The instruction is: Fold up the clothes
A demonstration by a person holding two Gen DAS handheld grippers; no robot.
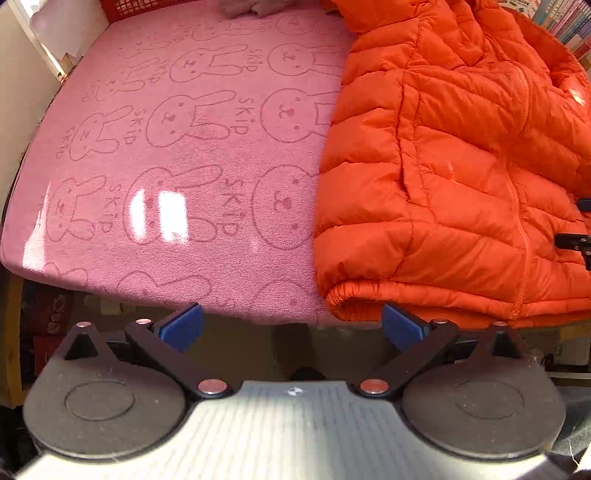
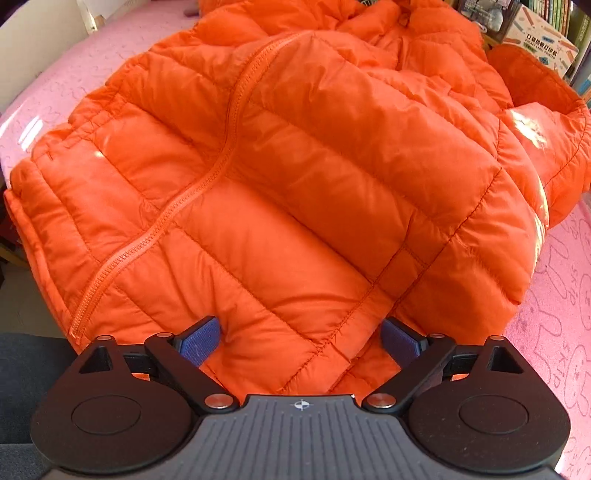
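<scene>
An orange quilted puffer jacket [image 1: 450,155] lies on the right half of a pink rabbit-print cloth [image 1: 177,155] that covers the table. My left gripper [image 1: 291,326] hangs open over the table's near edge, just left of the jacket's elastic hem corner, with nothing between its blue pads [image 1: 183,326]. In the right wrist view the jacket [image 2: 295,177] fills the picture, zipper running diagonally. My right gripper [image 2: 301,341] stands open just above the jacket's near hem, the fabric bulging between its blue pads [image 2: 199,341] without being pinched.
A red mesh basket [image 1: 122,5] and a grey garment [image 1: 247,7] sit at the far edge of the table. Books and a printer box [image 2: 543,40] stand behind the jacket on the right. Part of the right gripper shows at the right edge of the left wrist view.
</scene>
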